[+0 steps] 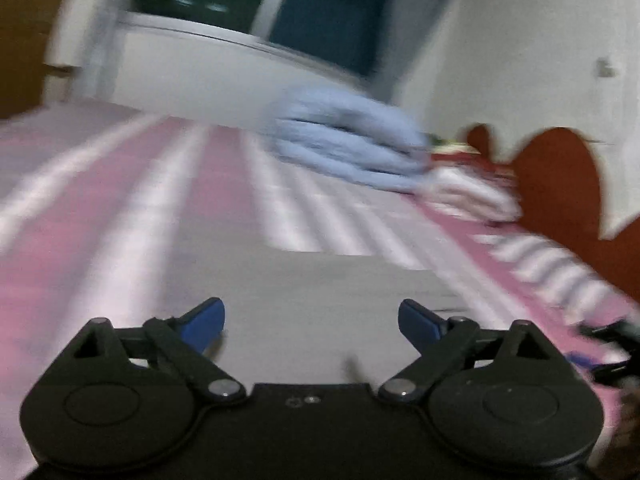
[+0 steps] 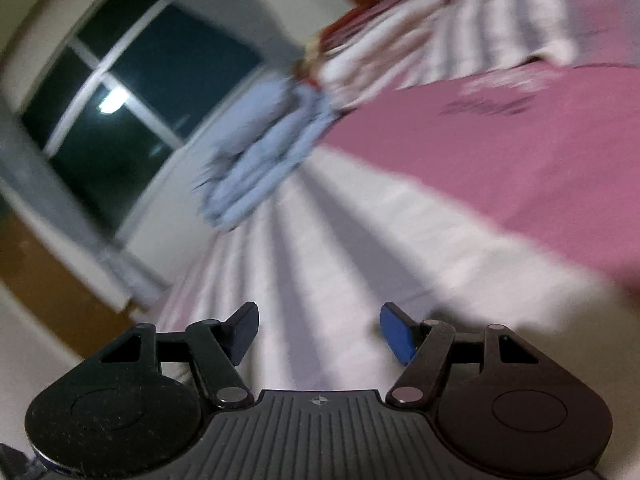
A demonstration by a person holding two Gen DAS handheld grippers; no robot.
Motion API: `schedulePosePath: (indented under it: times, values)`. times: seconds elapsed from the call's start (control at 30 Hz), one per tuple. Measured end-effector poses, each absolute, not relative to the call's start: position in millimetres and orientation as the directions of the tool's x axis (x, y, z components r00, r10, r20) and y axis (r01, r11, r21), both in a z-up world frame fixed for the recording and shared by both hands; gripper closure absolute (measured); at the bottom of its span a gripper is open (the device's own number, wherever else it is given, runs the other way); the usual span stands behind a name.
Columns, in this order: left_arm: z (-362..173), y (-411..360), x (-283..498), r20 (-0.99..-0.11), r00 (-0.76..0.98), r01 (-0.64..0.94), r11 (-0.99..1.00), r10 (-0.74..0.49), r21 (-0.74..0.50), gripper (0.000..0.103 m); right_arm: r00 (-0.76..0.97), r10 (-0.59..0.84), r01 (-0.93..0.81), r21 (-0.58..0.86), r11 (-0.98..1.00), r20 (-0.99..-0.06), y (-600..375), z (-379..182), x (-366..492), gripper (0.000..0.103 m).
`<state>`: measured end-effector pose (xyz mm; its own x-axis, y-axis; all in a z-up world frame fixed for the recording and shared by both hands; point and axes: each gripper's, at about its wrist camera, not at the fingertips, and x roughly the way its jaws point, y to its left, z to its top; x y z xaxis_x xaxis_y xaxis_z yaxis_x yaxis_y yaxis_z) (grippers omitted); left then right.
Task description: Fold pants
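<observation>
Both views are blurred by motion. Grey pants (image 1: 320,292) lie flat on the pink and white striped bed sheet (image 1: 80,208), right in front of my left gripper (image 1: 311,322). That gripper is open and empty, its blue pads wide apart just above the cloth. My right gripper (image 2: 320,330) is open and empty too, over the striped sheet (image 2: 320,240). I cannot tell whether the pale cloth under the right gripper is the pants. The right gripper's tip (image 1: 612,348) shows at the right edge of the left wrist view.
A folded light blue blanket (image 1: 352,140) (image 2: 260,152) lies at the far side of the bed. A pink cloth (image 2: 500,152) lies to the right. Pillows (image 1: 468,192) rest against a red-brown headboard (image 1: 560,184). A dark window (image 2: 120,112) and wall stand behind.
</observation>
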<state>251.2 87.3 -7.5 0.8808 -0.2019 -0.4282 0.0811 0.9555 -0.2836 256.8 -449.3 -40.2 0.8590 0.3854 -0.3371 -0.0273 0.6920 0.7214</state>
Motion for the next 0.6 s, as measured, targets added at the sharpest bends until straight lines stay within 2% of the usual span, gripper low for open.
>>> schedulePosePath:
  times: [0.1,0.3,0.37,0.4,0.47,0.6]
  values:
    - [-25,130,232,-0.475,0.877,-0.05,0.968,-0.076,-0.247,0.015,0.818,0.473,-0.081,0.749,0.658,-0.327,-403,-42,271,0.036]
    - [-59,162,207,-0.508,0.861,-0.123,0.968,-0.005,-0.218,0.015,0.741,0.554,-0.067,0.779,0.624,-0.38,-332,-57,291,0.035]
    - [-61,161,212,-0.526,0.85,-0.131,0.969,0.0,-0.212,0.015,0.738,0.55,-0.053,0.78,0.624,-0.39,-322,-59,292,0.026]
    - [-59,163,209,-0.52,0.854,-0.129,0.969,0.0,-0.212,0.014,0.741,0.551,-0.054,0.784,0.619,-0.384,-318,-59,292,0.018]
    - [-60,163,212,-0.523,0.852,-0.119,0.97,-0.01,-0.213,0.014,0.741,0.553,-0.058,0.784,0.617,-0.38,-311,-58,293,0.012]
    - [-66,163,210,-0.523,0.852,-0.12,0.964,-0.023,-0.237,0.013,0.691,0.566,-0.045,0.755,0.654,-0.449,-289,-60,311,0.013]
